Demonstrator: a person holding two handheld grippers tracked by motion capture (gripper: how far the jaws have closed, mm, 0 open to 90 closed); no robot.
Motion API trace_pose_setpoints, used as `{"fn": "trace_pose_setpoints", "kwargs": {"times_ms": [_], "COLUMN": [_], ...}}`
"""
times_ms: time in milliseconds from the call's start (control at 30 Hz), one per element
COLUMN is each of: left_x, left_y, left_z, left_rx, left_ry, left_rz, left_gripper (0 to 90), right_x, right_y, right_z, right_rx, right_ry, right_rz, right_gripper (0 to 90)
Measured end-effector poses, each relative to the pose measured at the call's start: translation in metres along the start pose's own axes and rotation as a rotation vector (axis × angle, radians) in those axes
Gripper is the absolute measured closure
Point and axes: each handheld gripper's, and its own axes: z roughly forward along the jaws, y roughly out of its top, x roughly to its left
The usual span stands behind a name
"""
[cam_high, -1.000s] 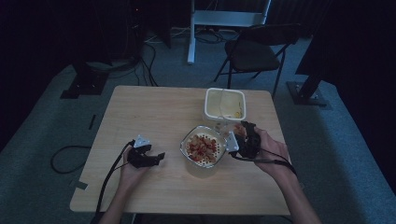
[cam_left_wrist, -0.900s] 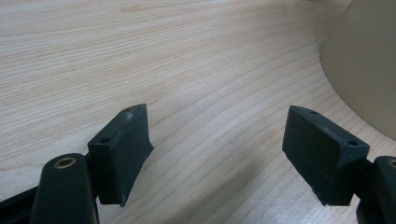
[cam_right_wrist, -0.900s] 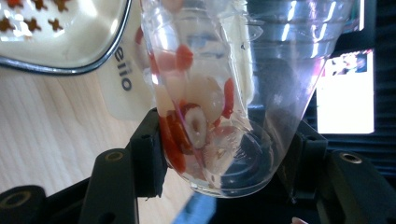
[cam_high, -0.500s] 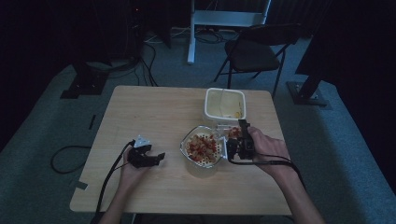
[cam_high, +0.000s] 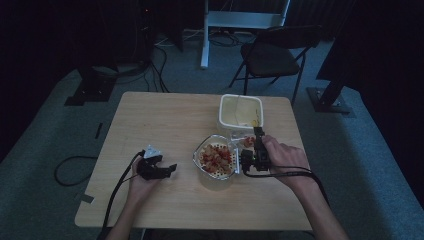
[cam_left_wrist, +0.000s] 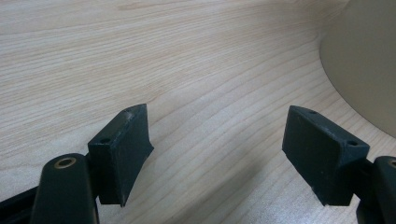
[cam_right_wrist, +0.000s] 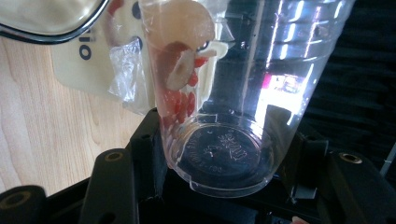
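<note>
My right gripper (cam_high: 251, 150) is shut on a clear plastic cup (cam_right_wrist: 243, 70), gripping it near its base. The cup (cam_high: 248, 142) lies tilted beside the right rim of a glass bowl (cam_high: 196, 159) that holds red and pale food pieces. Red berries and a pale slice cling to the cup's inner wall. The bowl's rim (cam_right_wrist: 46, 28) shows at the upper left of the right gripper view. My left gripper (cam_high: 169, 169) rests on the wooden table (cam_high: 165, 115) left of the bowl, open, with nothing between its fingers (cam_left_wrist: 123, 154).
A white square container (cam_high: 223, 107) stands just behind the bowl. A white packet in plastic wrap (cam_right_wrist: 116, 70) lies between the two. Beyond the table's far edge stands a folding chair (cam_high: 272, 55). Cables run across the floor at the left.
My right gripper has shifted a little left toward the bowl with the cup in it. The left gripper has stayed where it was.
</note>
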Motion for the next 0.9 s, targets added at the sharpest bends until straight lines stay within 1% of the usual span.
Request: {"fn": "trace_pose_setpoints", "kwargs": {"times_ms": [200,300,333,367,433,500,667,900], "left_x": [0.0,-0.0001,-0.0001,-0.0002,-0.0003,-0.0003,-0.0005,-0.0004], "left_y": [-0.0001,-0.0001,-0.0001,-0.0001,-0.0001,-0.0002,-0.0002,-0.0002], "left_z": [0.0003,0.0003,0.0003,0.0003,0.0003,0.0003,0.0003,0.0005], "left_rx": [0.001,0.001,0.001,0.001,0.001,0.001,0.001,0.001], "left_ry": [0.001,0.0,0.0,0.0,0.0,-0.001,-0.001,-0.001], "left_rz": [0.002,0.002,0.002,0.002,0.001,0.0,0.0,0.0], "left_gripper": [24.0,24.0,24.0,24.0,24.0,24.0,24.0,24.0], "right_x": [0.0015,0.0026,0.0026,0.0028,0.0033,0.0037,0.005,0.0036], "right_y": [0.0009,0.0025,0.0025,0.0036,0.005,0.0062,0.0081,0.0085], "right_z": [0.0002,-0.0001,-0.0001,-0.0004,-0.0014,-0.0026,-0.0044,-0.0062], "right_rx": [0.0,0.01,0.01,0.01,0.013,0.008,0.004,0.012], "right_ry": [0.0,-0.017,-0.017,-0.024,-0.034,-0.03,-0.04,-0.048], "right_rz": [-0.015,-0.046,-0.046,-0.061,-0.073,-0.068,-0.092,-0.107], "right_gripper": [43.2,43.2,43.2,43.2,43.2,43.2,43.1,43.1]}}
